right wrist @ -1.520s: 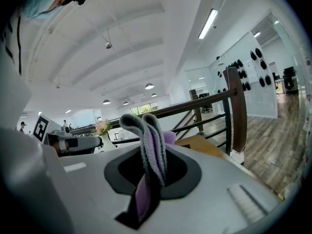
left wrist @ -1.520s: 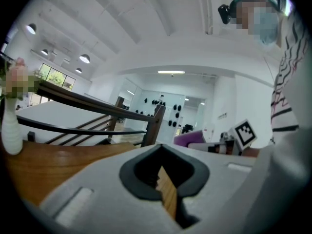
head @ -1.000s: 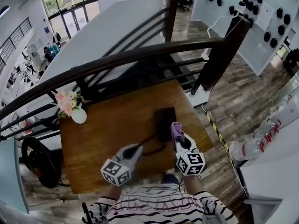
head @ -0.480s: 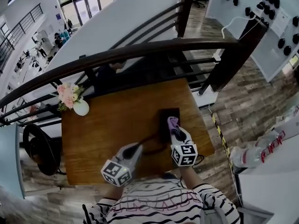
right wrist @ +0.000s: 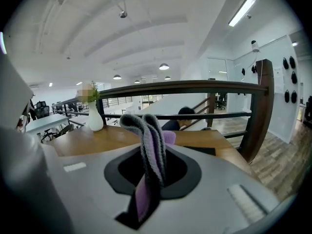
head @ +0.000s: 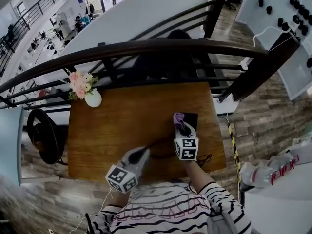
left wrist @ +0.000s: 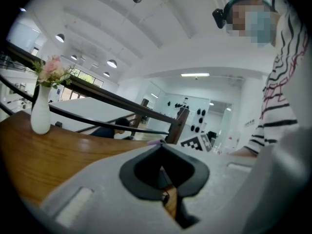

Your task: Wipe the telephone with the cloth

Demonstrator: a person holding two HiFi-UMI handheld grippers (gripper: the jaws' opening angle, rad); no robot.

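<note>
On the wooden table [head: 117, 126] lies a black telephone [head: 192, 117], mostly covered by my right gripper [head: 181, 126]; only its far right corner shows. That gripper is shut on a folded purple-grey cloth [head: 178, 117] that sticks out past the jaws over the telephone. In the right gripper view the cloth [right wrist: 146, 130] stands pinched between the jaws of my right gripper [right wrist: 152, 149], with the telephone [right wrist: 203, 150] flat just beyond. My left gripper [head: 143, 153] rests to the left, shut with nothing clearly held, its tip beside the dark cord [head: 158, 143]. In its own view my left gripper [left wrist: 163, 155] has its jaws together.
A white vase of pink flowers [head: 89, 92] stands at the table's far left corner. A dark curved railing [head: 161, 48] runs close behind the far edge. A chair [head: 44, 135] sits left of the table. The floor drops away on the right.
My right gripper has carried the cloth leftward over the telephone, which now shows only at its right side. The left gripper has stayed put. The head view has shifted.
</note>
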